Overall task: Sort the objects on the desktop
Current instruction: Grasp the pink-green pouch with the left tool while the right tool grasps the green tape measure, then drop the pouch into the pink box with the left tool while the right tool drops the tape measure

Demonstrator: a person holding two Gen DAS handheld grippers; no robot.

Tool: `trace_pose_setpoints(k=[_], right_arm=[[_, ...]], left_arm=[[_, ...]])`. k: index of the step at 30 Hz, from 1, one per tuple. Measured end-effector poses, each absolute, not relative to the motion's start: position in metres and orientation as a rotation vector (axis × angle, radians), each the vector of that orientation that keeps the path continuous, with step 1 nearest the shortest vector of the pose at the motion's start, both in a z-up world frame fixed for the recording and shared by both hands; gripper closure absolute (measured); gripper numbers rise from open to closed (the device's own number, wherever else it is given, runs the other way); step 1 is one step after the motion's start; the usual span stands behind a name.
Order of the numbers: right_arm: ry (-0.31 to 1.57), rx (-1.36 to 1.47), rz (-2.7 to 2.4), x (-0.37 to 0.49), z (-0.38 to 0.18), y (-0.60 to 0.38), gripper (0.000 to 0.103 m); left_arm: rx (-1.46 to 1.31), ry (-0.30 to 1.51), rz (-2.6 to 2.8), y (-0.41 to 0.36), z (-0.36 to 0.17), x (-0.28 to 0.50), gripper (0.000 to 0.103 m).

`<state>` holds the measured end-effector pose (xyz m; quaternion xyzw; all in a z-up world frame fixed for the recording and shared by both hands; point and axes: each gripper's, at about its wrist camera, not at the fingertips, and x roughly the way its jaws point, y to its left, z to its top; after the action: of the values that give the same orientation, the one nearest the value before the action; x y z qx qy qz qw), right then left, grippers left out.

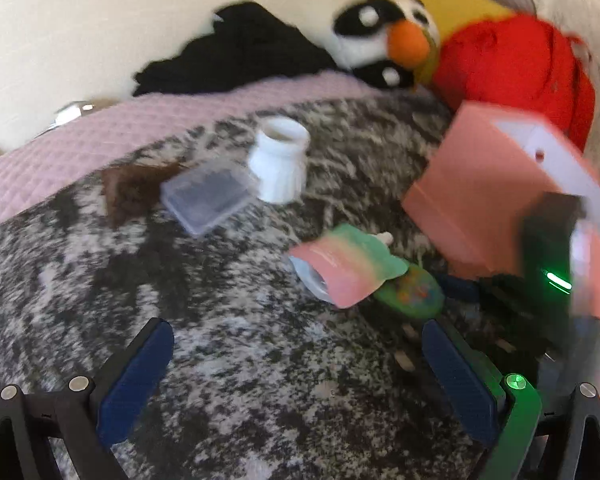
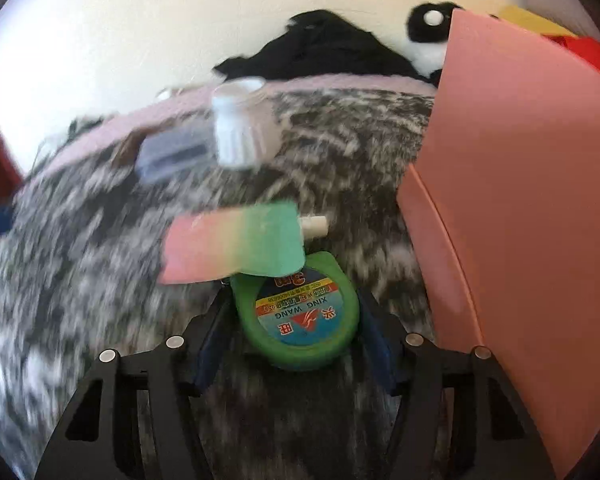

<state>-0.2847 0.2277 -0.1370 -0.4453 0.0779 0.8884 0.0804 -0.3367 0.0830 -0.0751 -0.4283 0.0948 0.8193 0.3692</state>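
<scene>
My right gripper [image 2: 296, 320] is shut on a green round tape measure [image 2: 300, 320], held just above the mottled fleece blanket; it also shows in the left wrist view [image 1: 410, 294]. A pink-to-green spout pouch [image 2: 240, 240] lies against the tape measure's far side, also seen from the left [image 1: 348, 264]. A pink storage box [image 2: 520, 220] stands close on the right [image 1: 500, 192]. My left gripper [image 1: 296, 368] is open and empty over bare blanket, short of the pouch. A white jar [image 1: 280, 164] and a clear plastic case [image 1: 208, 196] lie farther back.
A brown flat piece [image 1: 128, 196] lies left of the clear case. A pink quilt [image 1: 100, 132], black cloth [image 1: 240, 52], a penguin plush [image 1: 384, 40] and a red item [image 1: 516, 68] line the wall behind. The blanket [image 1: 240, 360] is grey and white.
</scene>
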Motion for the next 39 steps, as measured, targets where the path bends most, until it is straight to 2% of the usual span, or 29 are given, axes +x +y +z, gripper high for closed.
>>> trace_pose_setpoints(k=[5,8,13,14,15,16,24,30,33,39], right_arm=[[0.479,-1.519,2.701,-0.202,-0.121,0.225,0.04],[0.461,-1.597,2.746,-0.166,-0.124,0.215,0.04],[0.43,-1.673,2.808,-0.159,-0.126,0.199,0.04],[0.428,-1.681,2.81,-0.161,-0.126,0.199,0.04],[0.423,-1.691,2.814,-0.163,-0.126,0.199,0.04],[0.423,-1.697,2.818,-0.164,-0.126,0.2,0.04],[0.483,-1.694,2.826,-0.171,-0.117,0.212,0.04],[0.427,-1.595,2.916,-0.158,-0.09,0.209,0.04],[0.376,-1.45,3.001,-0.136,-0.068,0.202,0.04],[0.286,-1.024,3.158,-0.073,0.009,0.213,0.04]], left_arm=[[-1.162,0.365,1.986,0.136,-0.108,-0.338,0.001],[-1.211,0.391,1.932,0.167,-0.13,-0.344,0.001],[-1.237,0.359,2.007,0.197,-0.142,-0.363,0.001],[-1.241,0.347,2.049,0.199,-0.142,-0.368,0.002],[-1.242,0.344,2.096,0.201,-0.142,-0.371,0.01],[-1.238,0.35,2.124,0.201,-0.142,-0.372,0.014],[-1.211,0.355,2.21,0.159,-0.121,-0.33,0.014],[-1.099,0.295,2.341,0.101,-0.045,-0.277,0.014],[-1.002,0.274,2.394,0.089,0.006,-0.249,0.014],[-0.831,0.229,2.415,0.107,0.096,-0.199,0.014]])
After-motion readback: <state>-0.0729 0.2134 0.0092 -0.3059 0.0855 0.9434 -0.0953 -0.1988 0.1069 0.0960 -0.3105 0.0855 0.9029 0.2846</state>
